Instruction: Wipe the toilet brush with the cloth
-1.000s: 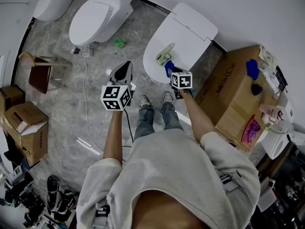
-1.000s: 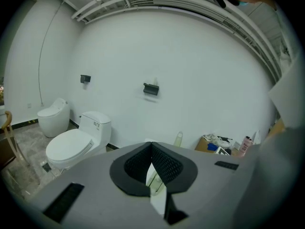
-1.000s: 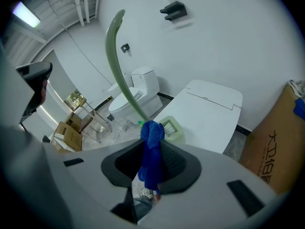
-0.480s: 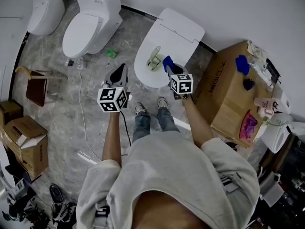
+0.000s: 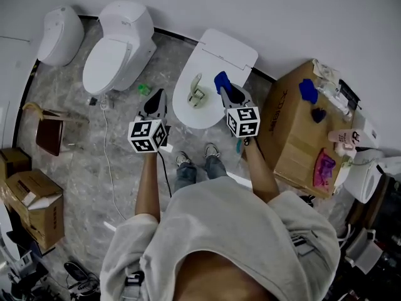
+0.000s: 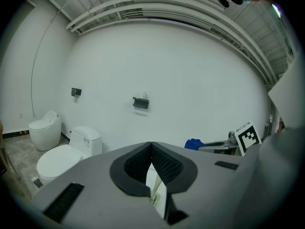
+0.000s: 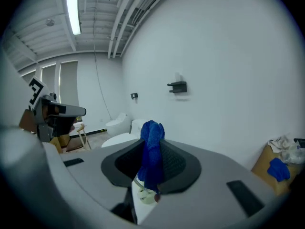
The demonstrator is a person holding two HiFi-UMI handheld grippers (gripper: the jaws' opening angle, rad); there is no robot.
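A pale toilet brush (image 5: 197, 93) lies on the closed lid of the white toilet (image 5: 235, 46) in front of me. My right gripper (image 5: 223, 87) is shut on a blue cloth (image 5: 220, 80), which hangs just right of the brush over the lid. In the right gripper view the cloth (image 7: 152, 132) stands up between the pads, with the brush (image 7: 145, 194) below. My left gripper (image 5: 157, 95) hovers left of the toilet with its jaws shut and nothing between them. Its own view shows the pads (image 6: 164, 163) meeting, and the blue cloth (image 6: 194, 143) off to the right.
Two more toilets (image 5: 116, 49) (image 5: 59, 24) stand to the left. A cardboard box (image 5: 294, 127) on the right carries another blue cloth (image 5: 308, 91) and a pink item (image 5: 326, 168). A wooden chair (image 5: 47, 130), more boxes (image 5: 31, 199) and a cable (image 5: 106, 149) are on the floor.
The view has shifted and both grippers have moved forward. The right gripper's cloth, earlier just below the brush, now sits at the brush's right side over the lid.
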